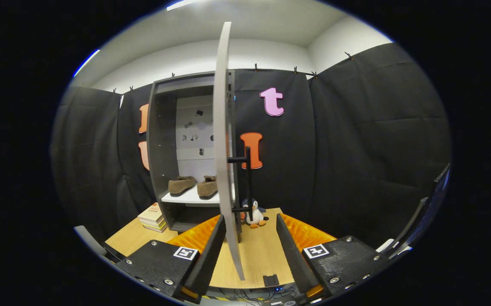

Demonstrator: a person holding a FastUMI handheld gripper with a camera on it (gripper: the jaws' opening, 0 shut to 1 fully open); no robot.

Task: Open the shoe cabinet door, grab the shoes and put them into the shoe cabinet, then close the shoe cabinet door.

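The gripper (249, 242) is open, its 2 fingers on either side of the door (223, 140) edge, not pressing it. The door swings open, edge-on. Behind the door, 2 shoes (193, 185) sit on the cabinet (160, 140) shelf. A toy penguin (254, 213) stands by the door's handle (245, 182). Pushing crooked could make a finger slip off the door and bump the penguin.

a staged recording booth, not a real home.
black cloth (356, 140) clipped along white walls (262, 53) surrounds a wooden table (258, 255) carrying a shoe cabinet (160, 148).
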